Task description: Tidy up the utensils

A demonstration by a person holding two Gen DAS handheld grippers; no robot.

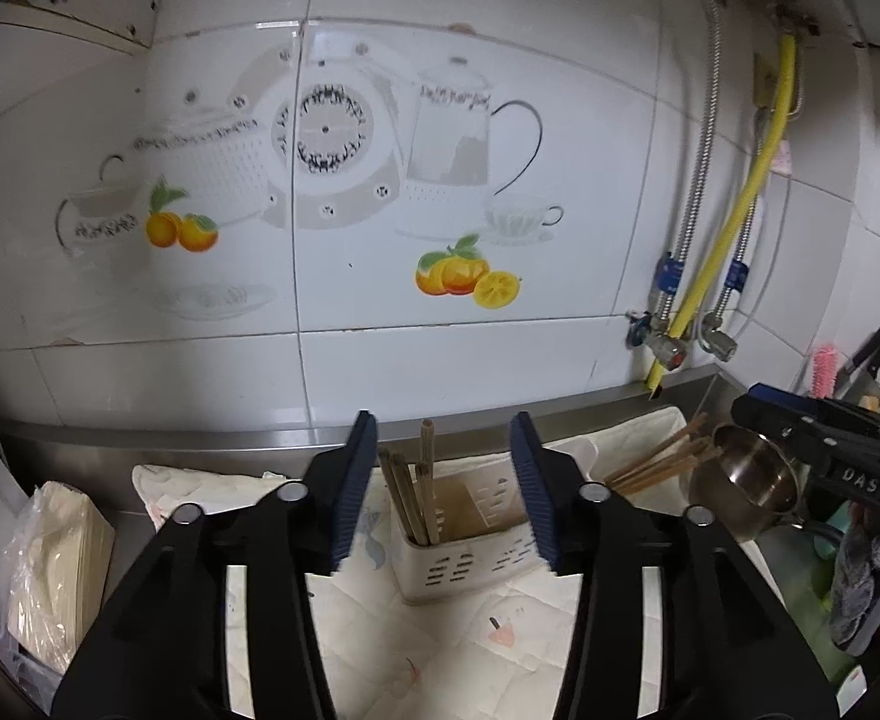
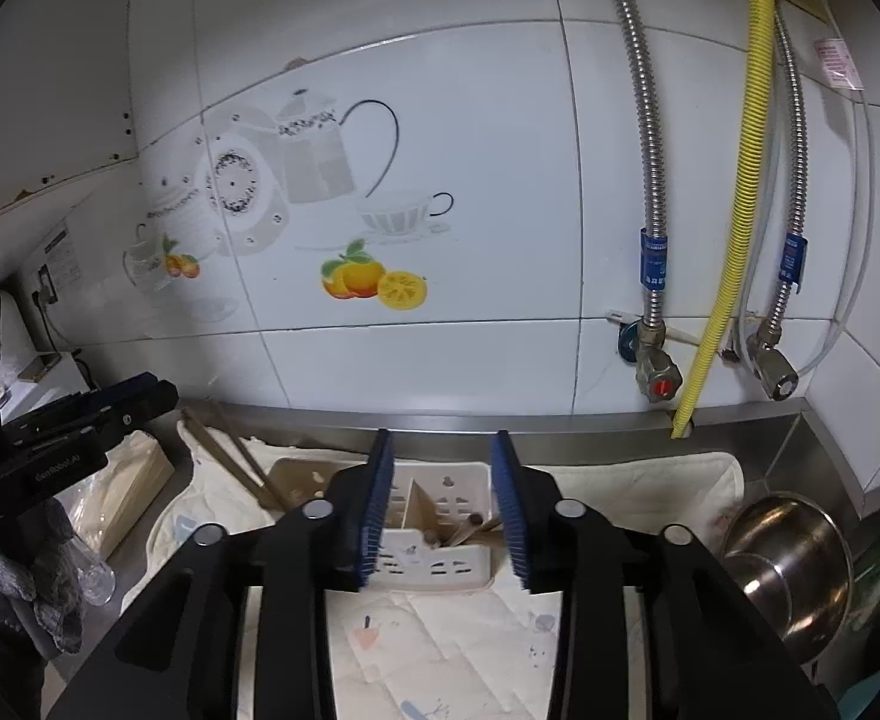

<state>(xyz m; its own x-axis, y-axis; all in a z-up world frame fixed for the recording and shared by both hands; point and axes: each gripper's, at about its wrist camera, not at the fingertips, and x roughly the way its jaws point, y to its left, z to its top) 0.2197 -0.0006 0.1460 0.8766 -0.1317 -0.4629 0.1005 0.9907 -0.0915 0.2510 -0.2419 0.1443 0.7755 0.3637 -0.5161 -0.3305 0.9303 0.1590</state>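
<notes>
Left gripper [image 1: 444, 492]: jaws spread wide, nothing between the blue pads [image 1: 353, 492]. Right gripper [image 2: 443, 504]: also spread, pads empty.

Beneath both grippers lies a pale printed cloth [image 1: 469, 642] over the steel counter [image 2: 799, 450].

Just ahead of the left gripper, seen in the gap between its fingers, stands the white slotted utensil holder [image 1: 460, 564]. Several brown chopsticks [image 1: 413, 495] stand upright in its left compartment; the right compartment looks unoccupied from this view. From the right wrist view the same holder [image 2: 434, 561] sits directly ahead of the right gripper, framed by its fingers, a divider visible inside.

Right of the left gripper, slightly farther off: a loose bunch of chopsticks [image 1: 658, 462] lying on the cloth, tips near a steel pot [image 1: 751, 480]. The right gripper shows in the left view past the pot.

Left of the left gripper: a bagged tan packet [image 1: 56, 558].

Farthest: tiled wall with teapot-and-orange decal [image 1: 463, 273], metal hoses and a yellow hose [image 2: 733, 240].
</notes>
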